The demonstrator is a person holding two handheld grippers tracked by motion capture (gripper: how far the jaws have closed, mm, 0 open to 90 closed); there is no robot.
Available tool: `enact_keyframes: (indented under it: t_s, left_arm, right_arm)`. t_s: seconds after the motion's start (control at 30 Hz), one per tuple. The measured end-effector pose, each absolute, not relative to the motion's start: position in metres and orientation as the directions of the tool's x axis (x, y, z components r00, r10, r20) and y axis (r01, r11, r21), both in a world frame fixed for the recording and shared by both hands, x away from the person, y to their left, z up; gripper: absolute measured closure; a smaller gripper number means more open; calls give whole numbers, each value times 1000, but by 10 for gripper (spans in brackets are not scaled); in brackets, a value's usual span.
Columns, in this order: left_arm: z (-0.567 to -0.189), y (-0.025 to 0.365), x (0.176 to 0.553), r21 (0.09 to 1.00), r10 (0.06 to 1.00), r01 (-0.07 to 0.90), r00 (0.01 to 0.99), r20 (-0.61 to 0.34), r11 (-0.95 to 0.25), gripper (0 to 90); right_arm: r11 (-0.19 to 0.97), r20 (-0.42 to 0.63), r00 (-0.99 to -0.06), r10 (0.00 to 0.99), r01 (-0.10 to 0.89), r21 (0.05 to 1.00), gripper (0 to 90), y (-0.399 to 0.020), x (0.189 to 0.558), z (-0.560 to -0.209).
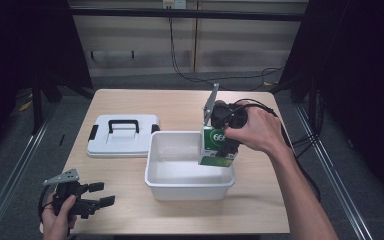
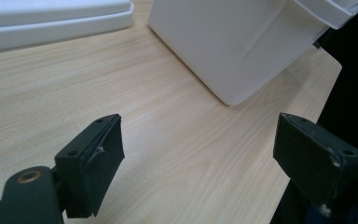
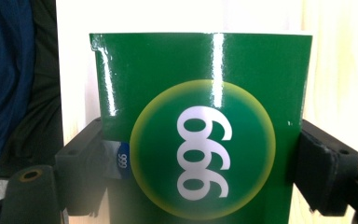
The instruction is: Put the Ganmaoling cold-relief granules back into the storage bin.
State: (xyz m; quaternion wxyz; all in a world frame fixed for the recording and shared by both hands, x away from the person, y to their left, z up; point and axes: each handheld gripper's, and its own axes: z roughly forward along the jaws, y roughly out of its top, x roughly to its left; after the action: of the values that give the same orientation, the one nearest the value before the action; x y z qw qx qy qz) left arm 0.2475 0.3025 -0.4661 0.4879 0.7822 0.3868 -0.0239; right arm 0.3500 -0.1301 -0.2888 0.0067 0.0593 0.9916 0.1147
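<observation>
A green box with a white "999" mark (image 1: 215, 145) hangs over the right side of the white plastic bin (image 1: 187, 186), its lower end inside the rim. My right gripper (image 1: 223, 145) is shut on the green box (image 3: 200, 126), one jaw on each side. My left gripper (image 1: 105, 194) rests near the table's front left corner, open, nothing between its jaws. Past my left gripper (image 2: 198, 154), in its own view, lies bare wood, with the bin's wall (image 2: 233, 51) beyond.
A white lid with a black handle (image 1: 122, 134) lies flat left of the bin, and its edge (image 2: 51, 21) shows in the left gripper view. The wooden table (image 1: 260, 200) ends close in front of the bin. Cables trail off the far right.
</observation>
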Motion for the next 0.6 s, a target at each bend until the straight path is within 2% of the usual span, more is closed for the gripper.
enact_keyframes:
  t_s: [0.6]
  left_arm:
    - [-466, 303, 248, 746, 579, 628, 700, -417, -223, 160]
  right_arm:
    - [988, 10, -997, 70, 71, 135, 160, -112, 356, -322]
